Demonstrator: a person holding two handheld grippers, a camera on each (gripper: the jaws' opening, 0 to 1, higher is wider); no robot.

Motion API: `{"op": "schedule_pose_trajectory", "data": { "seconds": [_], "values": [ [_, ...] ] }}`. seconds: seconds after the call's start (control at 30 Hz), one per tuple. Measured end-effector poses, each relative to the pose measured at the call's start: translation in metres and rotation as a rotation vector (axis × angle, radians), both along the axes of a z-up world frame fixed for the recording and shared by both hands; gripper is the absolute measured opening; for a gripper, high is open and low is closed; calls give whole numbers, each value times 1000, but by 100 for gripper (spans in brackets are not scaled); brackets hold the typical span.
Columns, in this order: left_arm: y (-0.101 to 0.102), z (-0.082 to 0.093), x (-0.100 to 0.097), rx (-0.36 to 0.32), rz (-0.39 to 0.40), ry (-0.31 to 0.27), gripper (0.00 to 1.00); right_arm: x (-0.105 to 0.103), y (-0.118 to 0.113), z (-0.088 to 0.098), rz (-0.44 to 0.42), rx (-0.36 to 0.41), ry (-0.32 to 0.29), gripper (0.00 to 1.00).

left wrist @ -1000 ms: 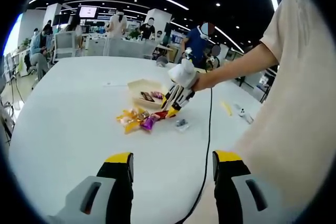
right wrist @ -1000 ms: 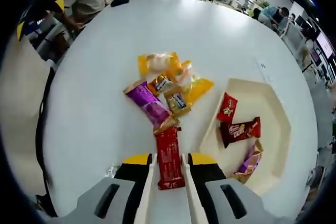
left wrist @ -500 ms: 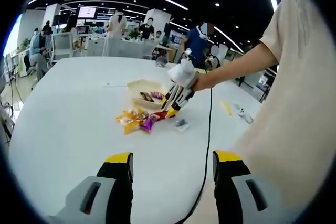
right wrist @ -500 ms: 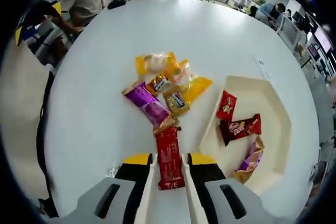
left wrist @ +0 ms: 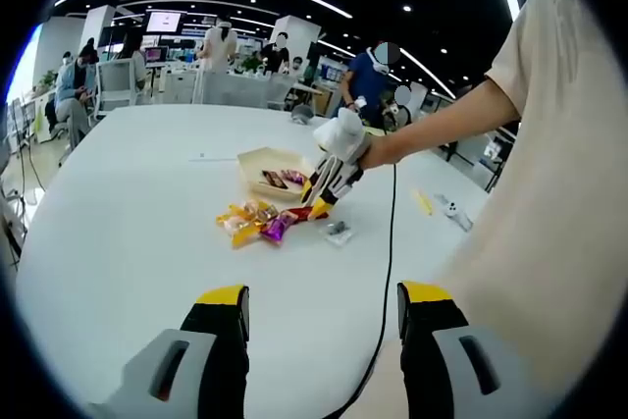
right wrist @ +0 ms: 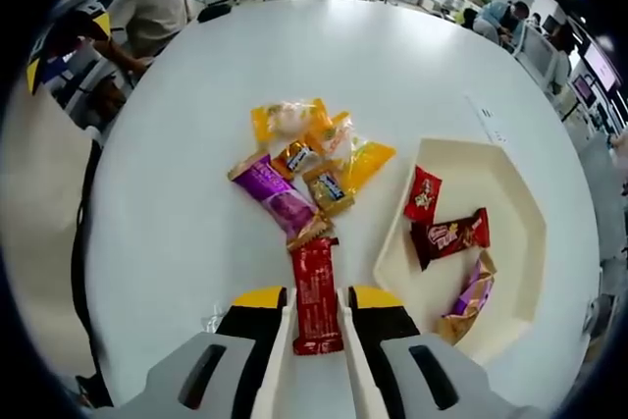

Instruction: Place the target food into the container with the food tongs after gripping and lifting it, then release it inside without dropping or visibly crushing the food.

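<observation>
Gripping 1 red snack bar point(right wrist: 316, 293) lengthwise, the right gripper point(right wrist: 316, 313) has jaws closed on it just above the table point(right wrist: 177, 193), beside the cream container point(right wrist: 525, 242) w/ 3 packets. Approx 5 wrapped snacks point(right wrist: 304, 169) lie piled on the table; left gripper point(left wrist: 322, 303) jaws spread wide, holding nothing.

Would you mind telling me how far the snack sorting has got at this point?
Three wrapped snacks already lie in the cream tray. In hand: the right claw is shut on a red snack bar, not yet over the tray. Left to do: carry it across and release it inside; a pile of yellow and purple packets waits on the white table. The left claw hangs open.
</observation>
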State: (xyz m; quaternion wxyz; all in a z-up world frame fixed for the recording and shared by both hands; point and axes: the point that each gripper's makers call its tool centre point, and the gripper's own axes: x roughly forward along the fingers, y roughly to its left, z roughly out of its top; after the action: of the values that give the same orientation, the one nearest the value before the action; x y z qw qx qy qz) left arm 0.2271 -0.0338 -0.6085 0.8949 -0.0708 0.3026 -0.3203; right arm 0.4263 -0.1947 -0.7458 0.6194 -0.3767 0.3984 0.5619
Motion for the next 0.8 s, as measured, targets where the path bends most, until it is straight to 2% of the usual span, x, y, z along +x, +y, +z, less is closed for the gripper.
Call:
{"op": "schedule_pose_trajectory", "data": {
  "seconds": [0.8],
  "values": [
    [0, 2, 0, -6, -9, -18, 61, -10, -7, 11, -32, 8, 8, 24]
  ]
}}
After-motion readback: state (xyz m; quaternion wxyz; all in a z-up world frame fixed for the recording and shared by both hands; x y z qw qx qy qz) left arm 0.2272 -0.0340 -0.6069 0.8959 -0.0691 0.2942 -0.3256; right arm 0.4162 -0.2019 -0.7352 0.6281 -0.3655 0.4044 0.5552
